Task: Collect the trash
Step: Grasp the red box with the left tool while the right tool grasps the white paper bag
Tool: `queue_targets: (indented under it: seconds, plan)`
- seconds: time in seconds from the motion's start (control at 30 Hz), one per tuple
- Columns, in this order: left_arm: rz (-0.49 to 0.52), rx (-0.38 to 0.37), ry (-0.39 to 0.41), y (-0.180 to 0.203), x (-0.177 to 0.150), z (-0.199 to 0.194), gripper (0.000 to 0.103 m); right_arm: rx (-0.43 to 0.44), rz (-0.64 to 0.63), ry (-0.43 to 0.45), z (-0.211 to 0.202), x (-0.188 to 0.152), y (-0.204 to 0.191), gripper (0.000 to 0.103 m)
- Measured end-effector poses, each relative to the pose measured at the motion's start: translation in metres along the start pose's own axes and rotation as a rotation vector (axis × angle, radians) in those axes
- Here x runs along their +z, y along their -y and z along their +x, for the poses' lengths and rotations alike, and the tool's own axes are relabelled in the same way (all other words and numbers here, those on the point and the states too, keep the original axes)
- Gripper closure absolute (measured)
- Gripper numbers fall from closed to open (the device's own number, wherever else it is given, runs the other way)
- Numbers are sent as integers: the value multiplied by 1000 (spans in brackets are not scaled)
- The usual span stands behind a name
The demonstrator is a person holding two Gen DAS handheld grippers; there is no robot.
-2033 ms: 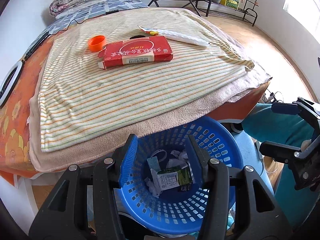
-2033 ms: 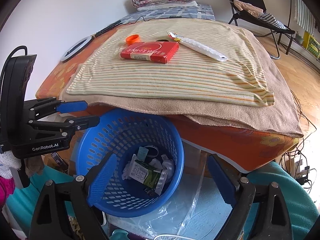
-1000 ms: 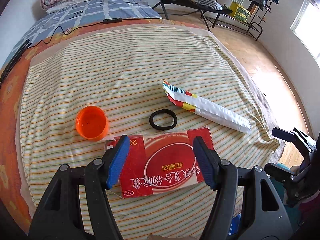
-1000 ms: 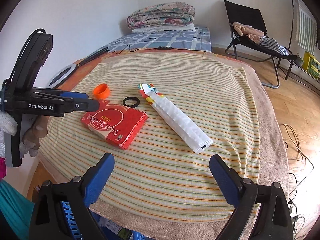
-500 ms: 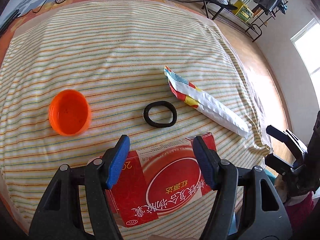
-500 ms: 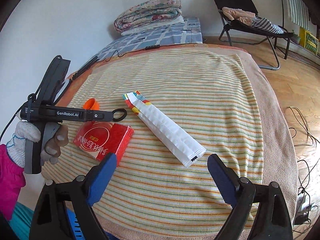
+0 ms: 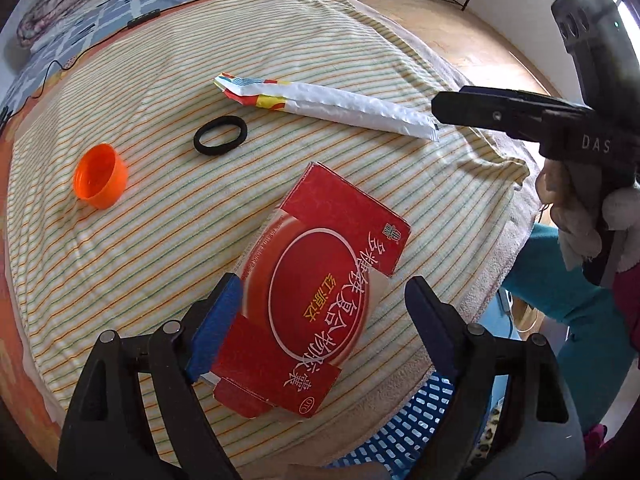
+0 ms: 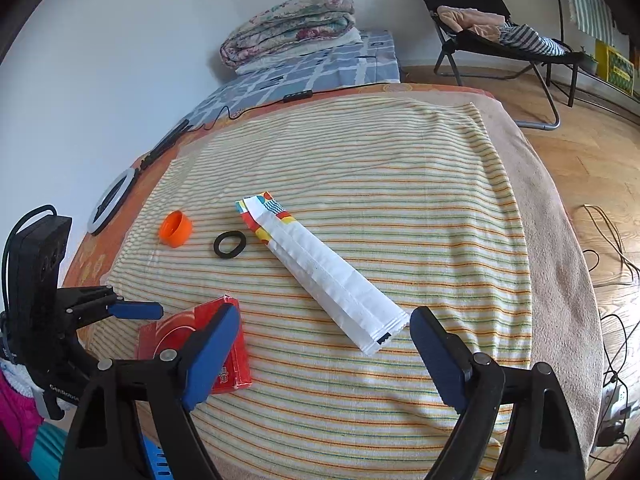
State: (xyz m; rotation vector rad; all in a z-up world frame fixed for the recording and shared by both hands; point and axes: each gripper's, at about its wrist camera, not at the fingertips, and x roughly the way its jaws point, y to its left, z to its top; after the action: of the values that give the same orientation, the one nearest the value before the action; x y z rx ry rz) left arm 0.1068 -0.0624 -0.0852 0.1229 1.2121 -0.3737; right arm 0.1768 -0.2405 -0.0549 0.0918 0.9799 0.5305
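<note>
- Left gripper (image 7: pixel 320 320), lower centre, jaws just widened, straddles the red box (image 7: pixel 316 312) without pressing it.
- Right gripper (image 8: pixel 324 352), bottom, gapes open, its jaws easing inward, before the white wrapper (image 8: pixel 320 276).

A bed (image 8: pixel 568 280) carries everything here, spread with a beige blanket (image 8: pixel 552 208) and, over that, a striped towel (image 8: pixel 380 152) in cream, orange and green. On the towel lie four things: a red carton (image 7: pixel 320 304) near the close edge, printed face up; an orange cap (image 7: pixel 100 176) resting on its side toward the left; a black hair tie (image 7: pixel 220 136) between the cap and a long white wrapper (image 7: pixel 344 108), whose coloured end points away from the edge. At the far end of the bed sits a folded quilt (image 8: pixel 288 28) on a blue checked sheet (image 8: pixel 320 68).
</note>
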Motion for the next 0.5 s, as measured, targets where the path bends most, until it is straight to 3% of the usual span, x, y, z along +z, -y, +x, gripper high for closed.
queue_targets:
  seconds: [0.17, 0.27, 0.5]
  plan:
    - [124, 135, 2, 28, -1, 11, 16, -9, -10, -8, 5, 3, 2, 14]
    - [146, 202, 3, 32, -2, 16, 16, -17, -35, -15, 13, 9, 1, 14]
    - [27, 175, 33, 1, -4, 9, 18, -43, -136, -51, 44, 23, -16, 14]
